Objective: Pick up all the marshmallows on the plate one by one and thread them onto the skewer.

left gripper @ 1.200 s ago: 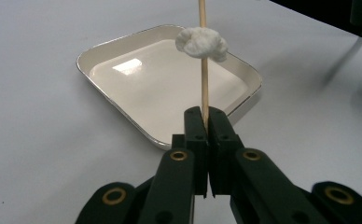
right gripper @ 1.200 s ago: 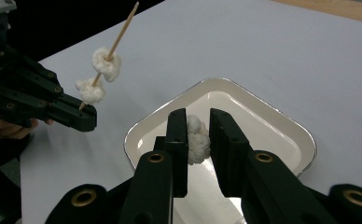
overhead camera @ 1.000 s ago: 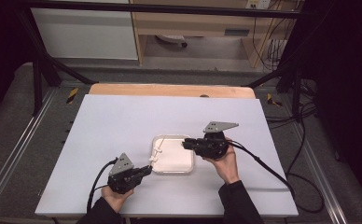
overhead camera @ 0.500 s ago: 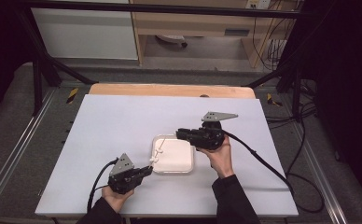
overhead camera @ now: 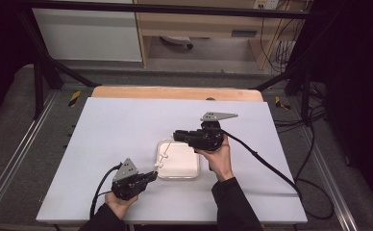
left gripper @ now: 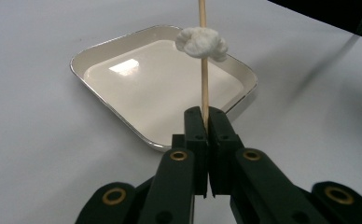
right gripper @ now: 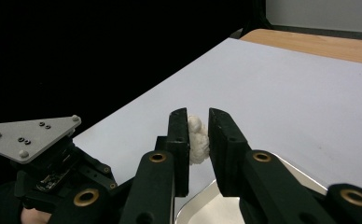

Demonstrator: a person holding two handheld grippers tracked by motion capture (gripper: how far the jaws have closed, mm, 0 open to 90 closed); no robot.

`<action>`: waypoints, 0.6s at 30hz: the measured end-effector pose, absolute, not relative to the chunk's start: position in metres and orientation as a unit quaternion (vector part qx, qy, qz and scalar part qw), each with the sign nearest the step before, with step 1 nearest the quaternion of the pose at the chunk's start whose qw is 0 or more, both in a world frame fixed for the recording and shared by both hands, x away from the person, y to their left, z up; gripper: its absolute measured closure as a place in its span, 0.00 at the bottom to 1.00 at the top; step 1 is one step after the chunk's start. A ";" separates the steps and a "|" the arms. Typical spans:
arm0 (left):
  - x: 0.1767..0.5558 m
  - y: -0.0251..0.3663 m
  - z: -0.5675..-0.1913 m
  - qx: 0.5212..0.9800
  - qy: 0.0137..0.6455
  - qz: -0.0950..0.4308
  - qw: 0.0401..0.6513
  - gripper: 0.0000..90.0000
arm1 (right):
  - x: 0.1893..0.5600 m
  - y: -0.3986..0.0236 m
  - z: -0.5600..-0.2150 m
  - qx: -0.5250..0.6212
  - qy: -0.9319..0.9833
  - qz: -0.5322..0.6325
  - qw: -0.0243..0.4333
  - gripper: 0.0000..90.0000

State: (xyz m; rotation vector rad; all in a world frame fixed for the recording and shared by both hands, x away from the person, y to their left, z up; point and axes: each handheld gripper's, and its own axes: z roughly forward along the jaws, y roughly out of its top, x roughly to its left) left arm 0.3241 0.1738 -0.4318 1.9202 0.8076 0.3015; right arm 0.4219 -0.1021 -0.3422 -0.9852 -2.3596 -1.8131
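The skewer point(left gripper: 203, 70) stood over the tray point(left gripper: 100, 46), clamped in our shut left claw point(left gripper: 206, 123), one white lump point(left gripper: 201, 43) threaded on it. Our right claw point(right gripper: 198, 135), beyond the tray, pinched a second lump point(right gripper: 197, 140). Soft stuff could tear or slip; a missed tip could shove it onto the surface point(overhead camera: 117, 130).

White table top point(overhead camera: 117, 139) (wooden edge point(overhead camera: 175, 93) behind), cables point(overhead camera: 314, 159) trailing right on floor.

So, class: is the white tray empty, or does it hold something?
Empty. The tray shows a bare, shiny floor; one white puff sits on the stick above it, and the right gripper holds another puff.
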 end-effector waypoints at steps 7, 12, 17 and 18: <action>0.324 0.174 -0.431 0.792 0.333 0.125 0.496 0.98 | 0.425 -0.097 -0.346 -0.314 -0.753 -0.578 0.017 0.88; 0.324 0.174 -0.432 0.793 0.333 0.128 0.494 0.98 | 0.425 -0.096 -0.347 -0.314 -0.754 -0.577 0.025 0.88; 0.324 0.174 -0.432 0.795 0.332 0.129 0.491 0.98 | 0.425 -0.094 -0.350 -0.314 -0.756 -0.574 0.037 0.89; 0.324 0.174 -0.432 0.795 0.332 0.130 0.490 0.98 | 0.425 -0.093 -0.350 -0.313 -0.756 -0.573 0.038 0.89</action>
